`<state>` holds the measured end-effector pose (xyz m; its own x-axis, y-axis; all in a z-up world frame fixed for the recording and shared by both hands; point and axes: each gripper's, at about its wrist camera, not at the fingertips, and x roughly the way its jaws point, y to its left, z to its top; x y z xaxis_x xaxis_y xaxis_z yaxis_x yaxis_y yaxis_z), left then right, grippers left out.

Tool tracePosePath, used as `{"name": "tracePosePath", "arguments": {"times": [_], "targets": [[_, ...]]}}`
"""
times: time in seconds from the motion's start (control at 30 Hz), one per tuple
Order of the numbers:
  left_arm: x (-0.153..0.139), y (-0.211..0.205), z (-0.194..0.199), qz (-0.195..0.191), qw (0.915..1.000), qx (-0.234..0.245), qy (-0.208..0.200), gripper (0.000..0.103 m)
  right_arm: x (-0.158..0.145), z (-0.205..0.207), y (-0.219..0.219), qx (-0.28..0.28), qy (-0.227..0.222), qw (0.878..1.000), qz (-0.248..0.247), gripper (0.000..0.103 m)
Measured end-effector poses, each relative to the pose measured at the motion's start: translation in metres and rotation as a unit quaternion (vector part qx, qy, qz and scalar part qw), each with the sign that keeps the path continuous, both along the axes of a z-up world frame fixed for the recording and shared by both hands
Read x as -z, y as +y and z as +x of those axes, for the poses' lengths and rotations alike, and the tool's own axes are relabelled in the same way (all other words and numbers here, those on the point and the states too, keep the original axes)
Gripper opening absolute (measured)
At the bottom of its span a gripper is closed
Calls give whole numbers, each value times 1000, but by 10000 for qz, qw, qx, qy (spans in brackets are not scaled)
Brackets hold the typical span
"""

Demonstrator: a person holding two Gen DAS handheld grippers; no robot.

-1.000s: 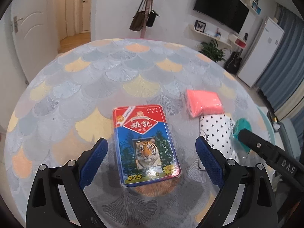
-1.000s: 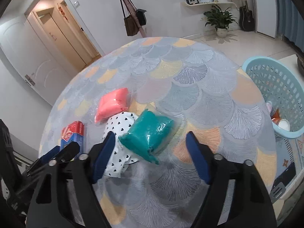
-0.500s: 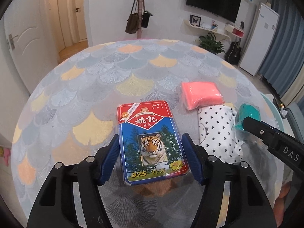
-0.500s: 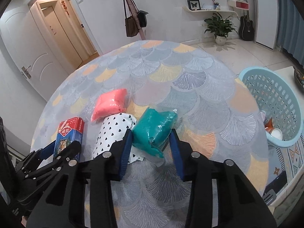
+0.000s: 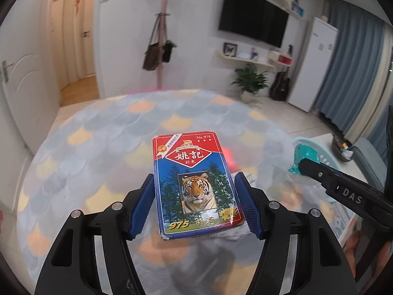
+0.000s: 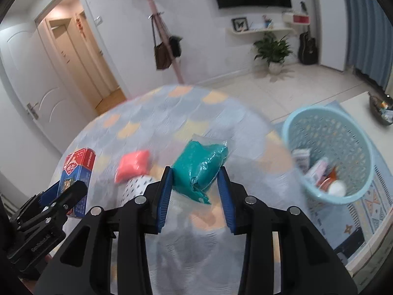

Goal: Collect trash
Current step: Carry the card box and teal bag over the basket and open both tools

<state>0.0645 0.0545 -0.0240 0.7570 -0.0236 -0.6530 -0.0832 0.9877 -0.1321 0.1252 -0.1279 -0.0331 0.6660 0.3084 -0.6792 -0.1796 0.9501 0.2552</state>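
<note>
A red and blue playing-card box (image 5: 189, 157) with a tiger picture hangs above the round patterned table (image 5: 98, 147). My left gripper (image 5: 194, 184) is shut on its long sides. A teal plastic packet (image 6: 200, 164) is pinched between the blue pads of my right gripper (image 6: 195, 172), also off the table. In the right wrist view the card box (image 6: 78, 169) shows at the lower left in the left gripper. The teal packet (image 5: 303, 151) shows at the right edge of the left wrist view.
A pink packet (image 6: 133, 168) and a white polka-dot pouch (image 6: 137, 184) lie on the table below the grippers. A light blue basket (image 6: 286, 132) with several items inside stands on the floor right of the table. A coat stand (image 6: 167, 49) rises behind the table.
Both grippers went from open around their items to shut on them. Both then rose, lifting the card box and the teal packet off the table.
</note>
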Motion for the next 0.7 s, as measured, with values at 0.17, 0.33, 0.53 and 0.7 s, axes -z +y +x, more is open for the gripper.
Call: {"name": "tracePosePath", "arguments": {"times": [0.17, 0.33, 0.53, 0.7], "targets": [[-17, -25, 18, -59, 9990, 428, -149, 63, -20, 2, -32, 359, -302, 9989, -85, 34], [-30, -59, 47, -729, 9883, 1336, -90, 63, -27, 10, -73, 828, -354, 9959, 98, 34], [-24, -108, 81, -811, 9770, 1971, 107, 63, -20, 22, -128, 1434, -201, 9892, 225, 34], [-8, -148, 109, -930, 9661, 2362, 470, 63, 5, 39, -178, 1956, 282, 9792, 456, 34]]}}
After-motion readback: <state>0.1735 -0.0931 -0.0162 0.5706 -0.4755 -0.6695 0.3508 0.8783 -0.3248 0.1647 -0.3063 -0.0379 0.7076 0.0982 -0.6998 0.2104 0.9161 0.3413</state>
